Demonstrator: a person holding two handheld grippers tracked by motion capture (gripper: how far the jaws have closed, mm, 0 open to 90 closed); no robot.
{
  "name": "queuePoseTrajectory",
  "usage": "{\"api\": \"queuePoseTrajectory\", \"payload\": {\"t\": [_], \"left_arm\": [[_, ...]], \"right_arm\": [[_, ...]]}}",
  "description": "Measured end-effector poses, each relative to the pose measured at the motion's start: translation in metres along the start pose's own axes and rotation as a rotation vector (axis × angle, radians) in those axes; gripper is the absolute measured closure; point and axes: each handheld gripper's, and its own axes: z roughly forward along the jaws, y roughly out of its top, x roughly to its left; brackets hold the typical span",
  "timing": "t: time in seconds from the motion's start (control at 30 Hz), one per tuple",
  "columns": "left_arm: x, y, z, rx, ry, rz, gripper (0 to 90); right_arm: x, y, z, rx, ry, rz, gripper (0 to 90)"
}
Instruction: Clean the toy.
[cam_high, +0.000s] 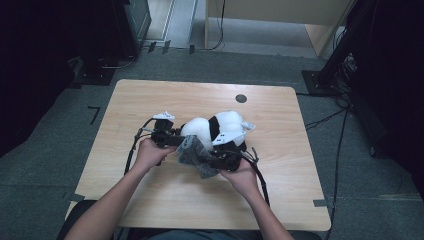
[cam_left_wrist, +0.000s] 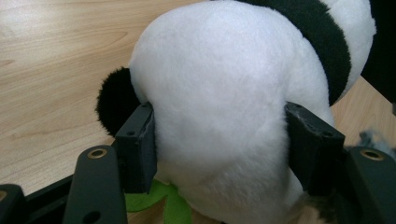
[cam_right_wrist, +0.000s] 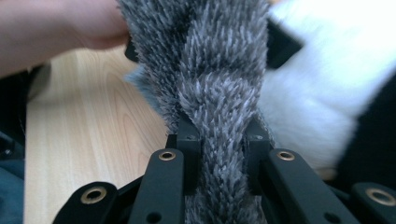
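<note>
On the wooden table (cam_high: 150, 200), the left claw (cam_left_wrist: 219, 140) clamps both sides of the plush panda's (cam_left_wrist: 224, 93) white body at mid-table. Just to its right, the right claw (cam_right_wrist: 219, 154) is pinched tight on a strip of grey furry cloth (cam_right_wrist: 215, 88) touching the panda.

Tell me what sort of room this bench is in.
Probably a lab or recording room: a lone wooden table on grey carpet, black stand bases beside it, and cables trailing over the floor.
</note>
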Motion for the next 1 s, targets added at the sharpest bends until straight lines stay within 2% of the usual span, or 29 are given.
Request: {"api": "queuePoseTrajectory", "payload": {"t": [0.13,0.27,0.43,0.6,0.7,1.0], "left_arm": [[-0.001,0.001,0.000,0.010,0.006,0.005,36.2],[-0.002,0.001,0.001,0.014,0.012,0.016,37.1],[-0.002,0.002,0.001,0.014,0.013,0.021,37.2],[-0.001,0.002,0.001,0.017,0.013,0.027,37.1],[-0.002,0.001,0.001,0.019,0.013,0.030,37.2],[-0.002,0.002,0.002,0.022,0.009,0.026,37.2]], "right_arm": [[-0.009,-0.009,0.020,0.077,-0.006,0.001,75.4],[-0.013,-0.013,0.021,0.100,-0.020,-0.012,75.2],[-0.021,-0.016,0.007,0.112,-0.046,0.008,74.8],[-0.032,-0.021,-0.015,0.114,-0.102,0.025,74.8],[-0.042,-0.025,-0.029,0.113,-0.136,0.065,74.8],[-0.061,-0.039,-0.053,0.143,-0.151,0.110,73.6]]}}
